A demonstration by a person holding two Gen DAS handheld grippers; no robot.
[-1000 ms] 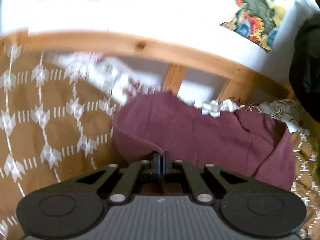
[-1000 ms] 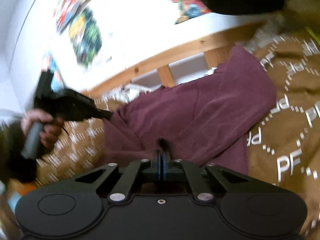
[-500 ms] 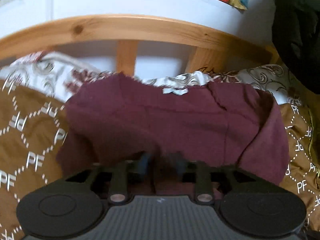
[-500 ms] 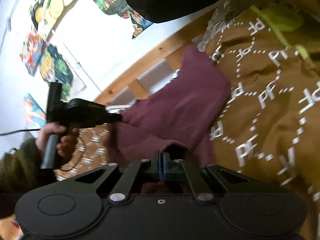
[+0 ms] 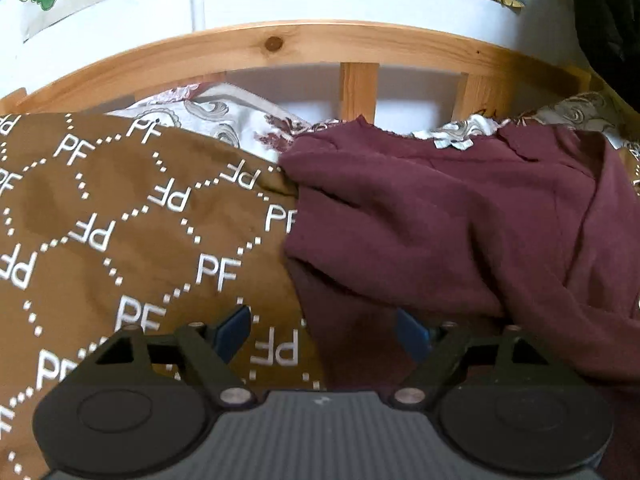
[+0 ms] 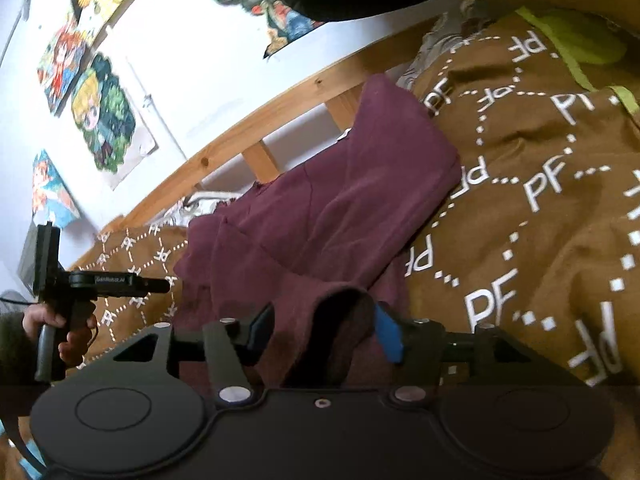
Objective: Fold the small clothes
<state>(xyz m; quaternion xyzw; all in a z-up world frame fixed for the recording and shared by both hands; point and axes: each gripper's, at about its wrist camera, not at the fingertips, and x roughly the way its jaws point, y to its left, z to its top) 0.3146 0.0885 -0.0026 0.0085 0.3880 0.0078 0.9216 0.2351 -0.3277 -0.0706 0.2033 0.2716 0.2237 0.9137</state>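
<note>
A maroon garment [image 5: 448, 224] lies folded over itself on a brown bedspread [image 5: 120, 216] printed with white PF letters. My left gripper [image 5: 324, 326] is open at the garment's near left edge, holding nothing. In the right wrist view the garment [image 6: 320, 216] stretches toward the bed rail. My right gripper [image 6: 324, 324] is open, with a raised fold of the maroon cloth standing between its jaws. The left gripper also shows in the right wrist view [image 6: 160, 286], held by a hand at the left, just off the garment's left edge.
A wooden bed rail [image 5: 320, 40] with slats runs along the far side, with a white wall and posters behind it. A white patterned sheet [image 5: 208, 116] shows by the rail. A lime-green cloth [image 6: 576, 40] lies at the far right. A dark object [image 5: 608, 20] hangs at the upper right.
Both grippers were shut on the maroon garment and have opened, letting it go. The garment now lies folded on the bedspread. The left gripper has drawn back to the left.
</note>
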